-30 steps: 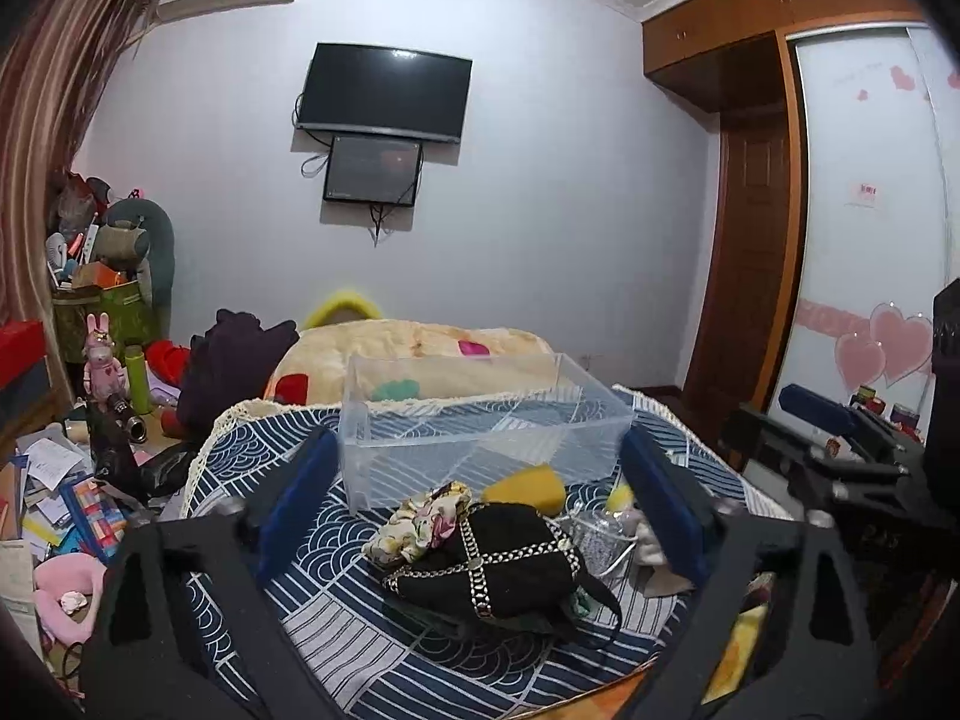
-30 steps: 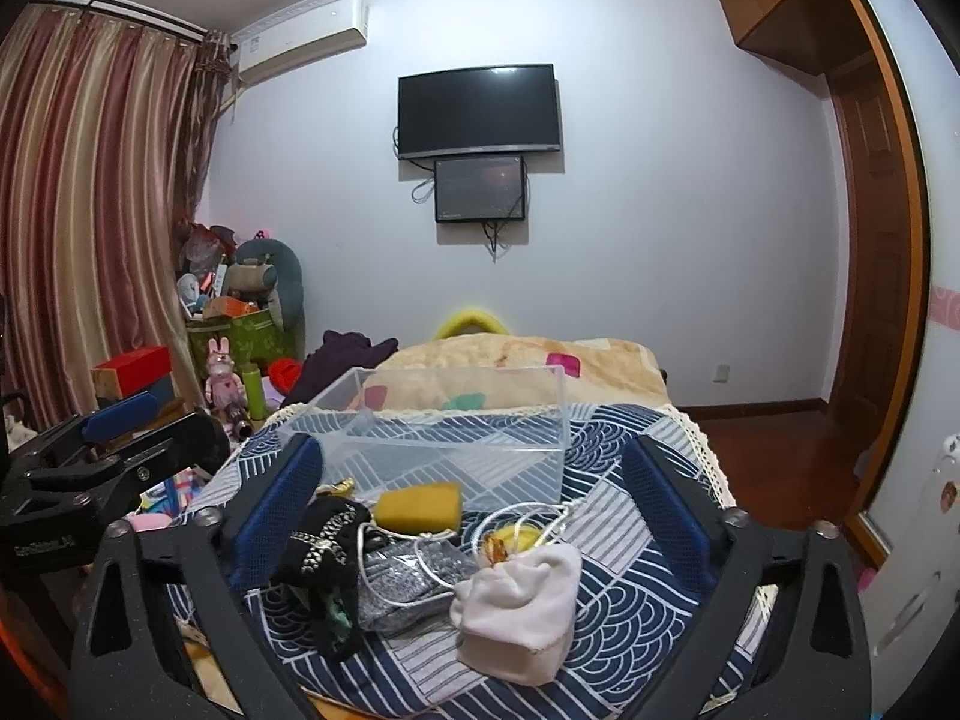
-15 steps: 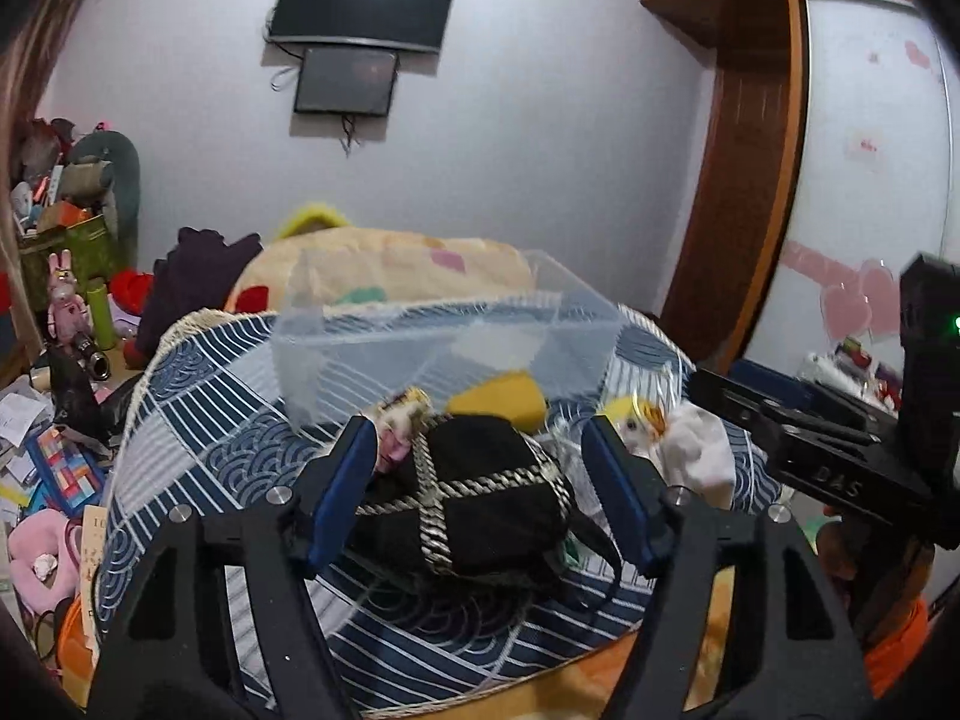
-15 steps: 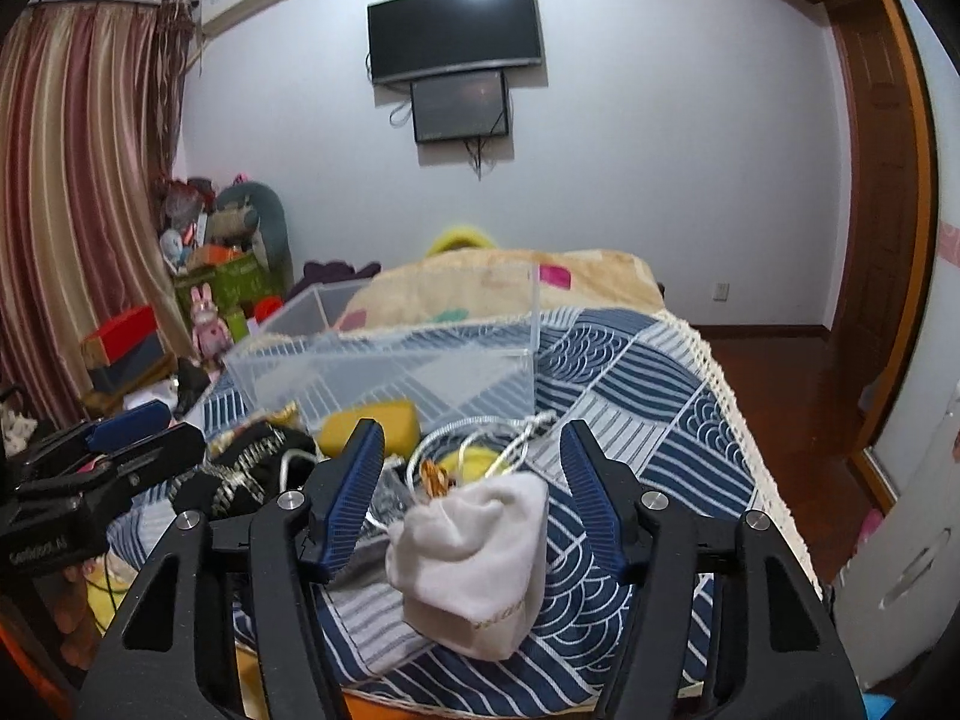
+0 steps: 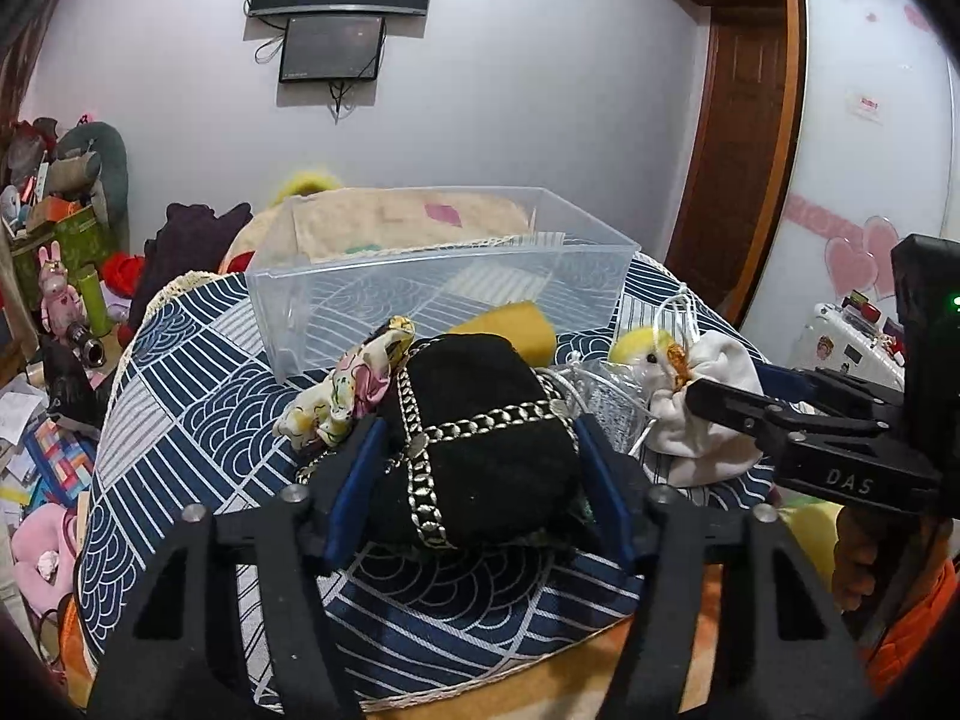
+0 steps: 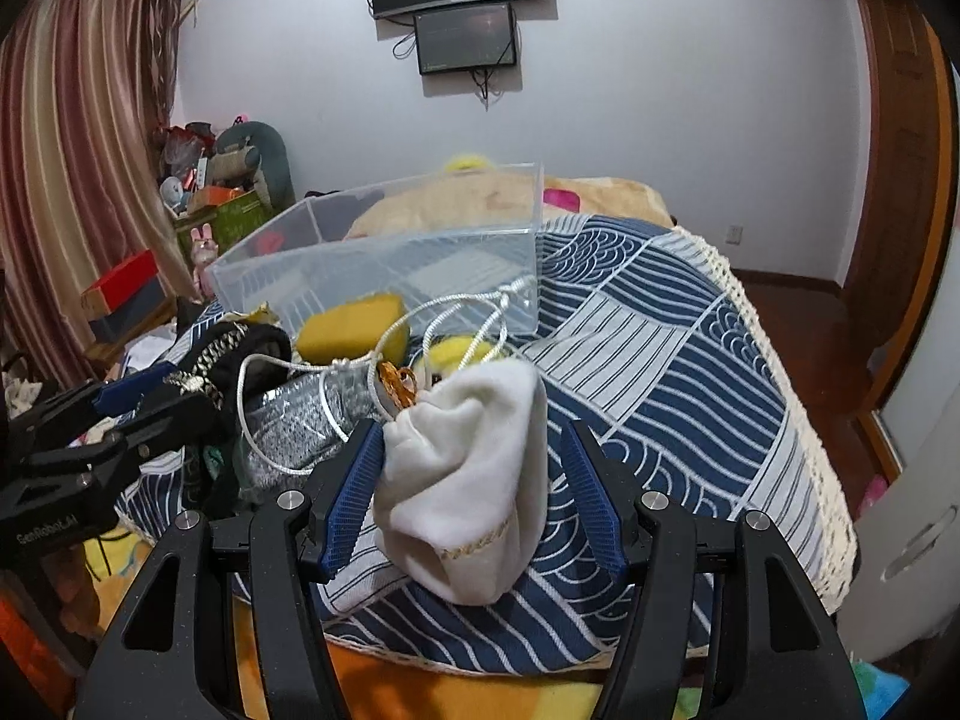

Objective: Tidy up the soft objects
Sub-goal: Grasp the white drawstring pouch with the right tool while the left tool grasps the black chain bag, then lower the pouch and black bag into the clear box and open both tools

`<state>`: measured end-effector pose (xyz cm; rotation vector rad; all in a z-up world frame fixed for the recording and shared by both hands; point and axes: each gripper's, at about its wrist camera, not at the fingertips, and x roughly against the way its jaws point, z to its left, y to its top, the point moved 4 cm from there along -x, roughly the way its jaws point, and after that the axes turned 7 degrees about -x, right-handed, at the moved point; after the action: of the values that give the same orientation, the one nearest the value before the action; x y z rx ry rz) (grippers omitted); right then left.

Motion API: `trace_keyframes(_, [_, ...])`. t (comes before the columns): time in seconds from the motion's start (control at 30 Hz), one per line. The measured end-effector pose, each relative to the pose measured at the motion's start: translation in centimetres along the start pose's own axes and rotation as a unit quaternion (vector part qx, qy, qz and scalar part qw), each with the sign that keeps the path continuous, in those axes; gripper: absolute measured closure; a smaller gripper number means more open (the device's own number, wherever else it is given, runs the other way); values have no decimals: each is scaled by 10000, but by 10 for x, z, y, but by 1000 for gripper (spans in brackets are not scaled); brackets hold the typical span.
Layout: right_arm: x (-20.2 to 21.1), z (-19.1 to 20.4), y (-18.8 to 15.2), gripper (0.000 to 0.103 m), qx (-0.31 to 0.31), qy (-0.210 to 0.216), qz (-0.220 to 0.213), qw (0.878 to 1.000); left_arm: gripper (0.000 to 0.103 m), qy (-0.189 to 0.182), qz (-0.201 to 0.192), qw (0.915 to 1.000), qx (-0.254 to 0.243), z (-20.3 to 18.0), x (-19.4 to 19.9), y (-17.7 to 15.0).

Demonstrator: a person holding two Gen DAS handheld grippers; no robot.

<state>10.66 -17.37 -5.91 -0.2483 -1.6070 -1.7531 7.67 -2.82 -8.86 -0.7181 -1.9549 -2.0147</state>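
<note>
While the left gripper (image 5: 477,483) has just been closing its blue pads around the black chain-trimmed pouch (image 5: 480,441), they sit against its sides and appear to grasp it. A link of that chain could catch on the floral scrunchie (image 5: 345,387) touching the pouch's far-left edge and drag it along. Beyond, the clear plastic bin (image 5: 438,282) stands on the patterned blue cloth (image 5: 180,384) and looks empty; the yellow sponge (image 5: 510,327) lies outside it, against its near wall.

From the right wrist, the right gripper (image 6: 471,492) has closed in on the white drawstring bag (image 6: 465,480): the left pad touches the fabric, but a gap shows at the right pad, so I would call it not yet clamped. Its white cord (image 6: 384,348) loops across the grey mesh pouch (image 6: 300,420) and toward the sponge, so lifting could tug those neighbours or snag on the bin's corner. What the bag holds is hidden.
</note>
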Motion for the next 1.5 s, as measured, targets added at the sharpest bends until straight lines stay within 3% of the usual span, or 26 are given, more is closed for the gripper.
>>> trace_keyframes(0.07, [0, 2, -1, 63, 3, 84, 17, 10000, 54, -12, -3, 10000, -41, -1, 2, 0])
trace_keyframes(0.13, [1, 3, 1, 73, -16, 155, 23, 9999, 59, -27, -16, 10000, -68, -2, 3, 1])
trace_keyframes(0.27, [6, 3, 4, 80, -21, 154, -86, 9998, 69, -80, -83, 9999, -23, -1, 8, 5])
trace_keyframes(0.57, [27, 10, 20, 83, 108, 197, -508, 9985, 76, -436, -414, 9982, 70, -1, 25, 23])
trace_keyframes(0.93, [33, 24, 51, 83, 213, 294, -933, 9950, 78, -513, -860, 9949, 127, 4, 39, 57])
trace_keyframes(1.2, [28, 29, 79, 83, 209, 339, -1179, 9922, 78, -372, -1103, 9929, 239, 29, 37, 87])
trace_keyframes(1.5, [13, 30, 112, 83, 195, 226, -1385, 9899, 78, 97, -1294, 9915, 82, 52, 20, 120])
